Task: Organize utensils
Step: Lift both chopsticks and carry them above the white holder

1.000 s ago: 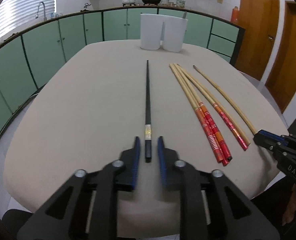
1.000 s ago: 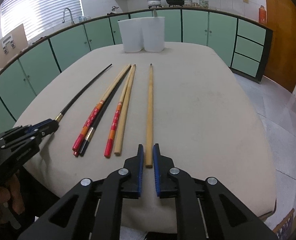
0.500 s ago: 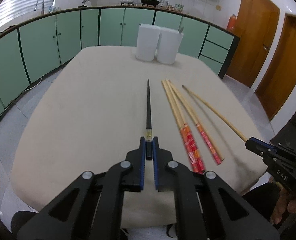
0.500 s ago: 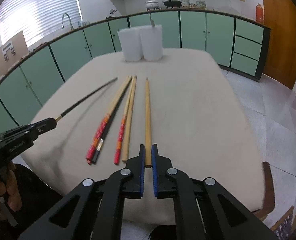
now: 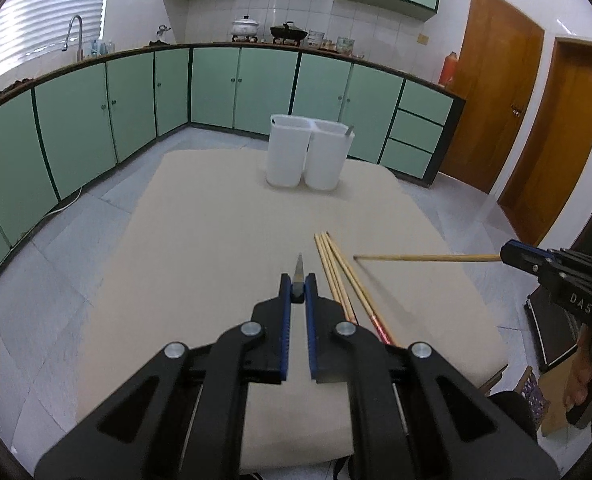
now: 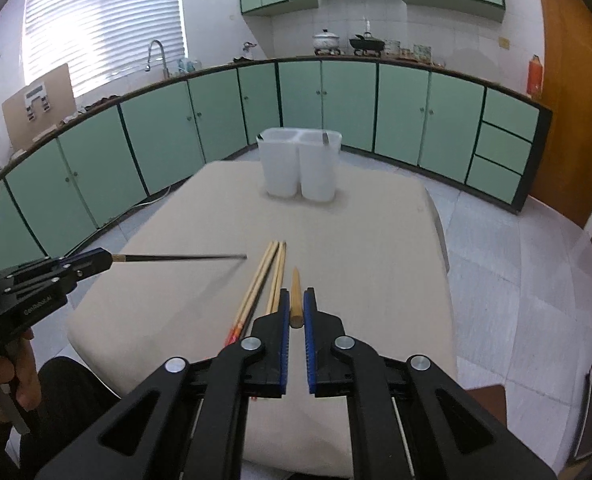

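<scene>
Left wrist view: the left gripper is closed on the slim black chopstick, which points forward, lifted above the beige cloth-covered table. Just to its right, a bundle of pale wooden chopsticks with red-patterned handles lies on the table. Further right, the right gripper clamps a plain light-wood chopstick, held level above the table. A white two-compartment plastic utensil holder stands upright at the far end of the table.

Right wrist view: the right gripper grips the plain light-wood chopstick between its blue pads. At the left, the left gripper holds the black chopstick clear of the table. The red-handled bundle rests between them. The utensil holder stands beyond, with a grey utensil tip showing in its right compartment.
</scene>
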A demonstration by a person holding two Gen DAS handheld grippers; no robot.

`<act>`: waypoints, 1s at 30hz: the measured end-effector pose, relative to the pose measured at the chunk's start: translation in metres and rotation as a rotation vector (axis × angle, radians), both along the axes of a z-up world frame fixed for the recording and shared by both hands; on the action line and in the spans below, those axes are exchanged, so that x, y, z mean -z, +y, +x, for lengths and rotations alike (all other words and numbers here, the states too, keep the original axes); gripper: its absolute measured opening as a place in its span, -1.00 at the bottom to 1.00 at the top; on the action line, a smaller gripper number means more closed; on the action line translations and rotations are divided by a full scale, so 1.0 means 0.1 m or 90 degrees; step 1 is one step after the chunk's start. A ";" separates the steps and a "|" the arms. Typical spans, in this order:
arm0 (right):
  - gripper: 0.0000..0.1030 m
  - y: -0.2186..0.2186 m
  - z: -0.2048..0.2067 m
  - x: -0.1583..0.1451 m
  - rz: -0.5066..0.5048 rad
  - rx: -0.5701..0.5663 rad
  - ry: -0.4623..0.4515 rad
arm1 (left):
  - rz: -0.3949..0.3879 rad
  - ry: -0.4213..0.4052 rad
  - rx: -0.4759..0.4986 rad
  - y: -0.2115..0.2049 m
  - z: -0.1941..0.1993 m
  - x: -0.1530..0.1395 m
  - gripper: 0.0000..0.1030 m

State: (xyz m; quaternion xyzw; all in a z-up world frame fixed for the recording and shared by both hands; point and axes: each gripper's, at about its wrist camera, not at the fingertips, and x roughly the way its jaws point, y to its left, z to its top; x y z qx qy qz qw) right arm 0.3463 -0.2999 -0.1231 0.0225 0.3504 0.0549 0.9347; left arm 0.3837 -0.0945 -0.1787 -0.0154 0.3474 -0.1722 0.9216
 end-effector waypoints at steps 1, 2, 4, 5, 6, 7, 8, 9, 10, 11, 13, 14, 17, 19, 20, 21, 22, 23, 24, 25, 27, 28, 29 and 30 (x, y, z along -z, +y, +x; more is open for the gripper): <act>-0.87 0.01 0.04 -0.06 -0.003 -0.005 -0.003 | -0.003 0.001 0.002 0.01 0.02 -0.03 -0.89; -0.87 0.00 0.06 -0.09 -0.006 -0.008 -0.004 | -0.004 0.001 0.003 0.01 0.04 -0.05 -0.89; -0.87 0.01 0.14 -0.16 -0.014 -0.017 -0.002 | -0.002 0.001 0.009 0.01 0.10 -0.12 -0.89; -0.87 0.01 0.20 -0.20 -0.017 -0.022 0.003 | -0.003 0.003 0.014 0.01 0.13 -0.14 -0.89; -0.87 0.02 0.27 -0.24 -0.018 -0.028 0.008 | -0.004 0.007 0.018 0.01 0.18 -0.17 -0.89; -0.87 0.02 0.30 -0.25 -0.020 -0.031 0.012 | -0.007 0.011 0.022 0.01 0.21 -0.20 -0.89; -0.87 0.01 0.36 -0.29 -0.020 -0.037 0.018 | -0.009 0.015 0.026 0.01 0.26 -0.24 -0.89; -0.87 0.01 0.40 -0.33 -0.021 -0.042 0.021 | -0.008 0.014 0.028 0.01 0.29 -0.28 -0.89; -0.87 0.01 0.46 -0.37 -0.025 -0.046 0.026 | -0.005 0.010 0.031 0.01 0.33 -0.33 -0.89; -0.87 0.02 0.50 -0.40 -0.028 -0.048 0.029 | -0.002 0.008 0.034 0.01 0.35 -0.36 -0.89; -0.87 0.02 0.60 -0.47 -0.030 -0.056 0.036 | 0.000 0.003 0.042 -0.01 0.42 -0.45 -0.89; -0.87 0.02 0.63 -0.50 -0.030 -0.059 0.038 | 0.000 0.002 0.047 -0.02 0.45 -0.49 -0.89; -0.87 0.05 0.72 -0.58 -0.036 -0.068 0.045 | 0.000 0.005 0.053 -0.03 0.53 -0.55 -0.89; -0.87 0.05 0.78 -0.64 -0.034 -0.072 0.051 | -0.005 0.010 0.056 -0.03 0.60 -0.60 -0.89; -0.87 0.05 0.80 -0.67 -0.033 -0.073 0.052 | -0.007 0.012 0.059 -0.03 0.63 -0.62 -0.89; -0.87 0.05 0.82 -0.71 -0.033 -0.075 0.053 | -0.007 0.012 0.060 -0.02 0.65 -0.63 -0.89; -0.87 0.05 0.84 -0.75 -0.036 -0.076 0.053 | -0.006 0.011 0.061 -0.02 0.67 -0.65 -0.89; -0.87 0.05 0.86 -0.77 -0.036 -0.077 0.054 | -0.005 0.012 0.062 -0.01 0.69 -0.66 -0.89; -0.87 0.05 0.87 -0.80 -0.033 -0.079 0.056 | -0.005 0.014 0.064 -0.02 0.72 -0.68 -0.89; -0.87 0.05 0.88 -0.83 -0.031 -0.081 0.058 | -0.005 0.014 0.065 -0.02 0.74 -0.69 -0.89; -0.87 0.06 0.90 -0.87 -0.031 -0.083 0.059 | -0.004 0.015 0.067 -0.02 0.76 -0.71 -0.89; -0.87 0.05 0.90 -0.89 -0.030 -0.085 0.059 | -0.003 0.014 0.068 -0.03 0.78 -0.73 -0.89; -0.87 0.05 0.91 -0.90 -0.031 -0.085 0.060 | 0.000 0.013 0.070 -0.03 0.81 -0.76 -0.89; -0.87 0.05 0.93 -0.92 -0.032 -0.085 0.061 | 0.003 0.011 0.071 -0.03 0.84 -0.78 -0.89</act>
